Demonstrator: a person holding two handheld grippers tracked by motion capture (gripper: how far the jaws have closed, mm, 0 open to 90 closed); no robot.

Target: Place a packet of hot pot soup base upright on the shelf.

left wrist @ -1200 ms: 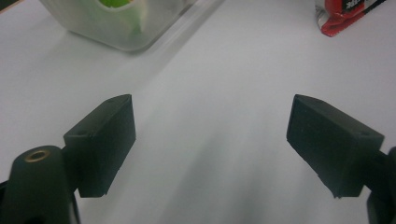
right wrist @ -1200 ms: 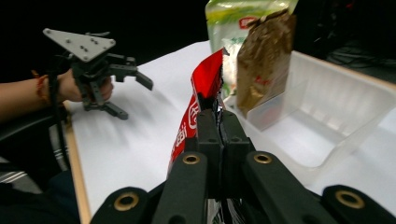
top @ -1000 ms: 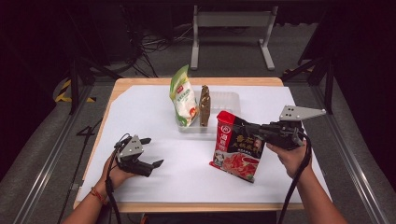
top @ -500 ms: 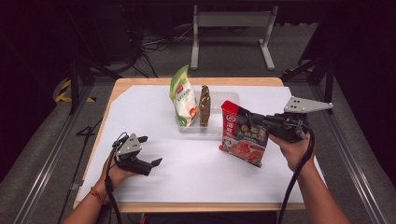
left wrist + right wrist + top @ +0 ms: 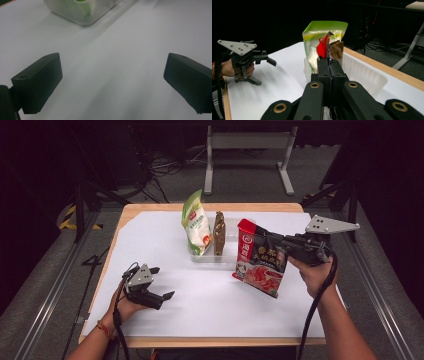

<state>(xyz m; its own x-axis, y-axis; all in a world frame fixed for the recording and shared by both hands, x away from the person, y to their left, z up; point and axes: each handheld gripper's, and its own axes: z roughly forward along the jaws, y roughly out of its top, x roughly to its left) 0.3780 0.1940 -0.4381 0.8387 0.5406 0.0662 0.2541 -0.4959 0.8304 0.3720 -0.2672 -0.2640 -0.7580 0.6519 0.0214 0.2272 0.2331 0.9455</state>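
With the right gripper [image 5: 274, 245] clamped on the red pouch [image 5: 260, 258] above the desk's right half, lower it upright into the clear bin [image 5: 227, 254] beside the green bag [image 5: 195, 223] (left gripper [image 5: 162, 284] apart, idle near the front-left corner).

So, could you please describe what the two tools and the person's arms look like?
Both tools are black with two blocky jaws. The right tool carries a grey three-cornered plate with small holes, and brass-coloured pivots show near its jaws. The left tool has a smaller grey plate. A black cable trails from each. Forearms are bare; the left wrist wears a red-orange band.
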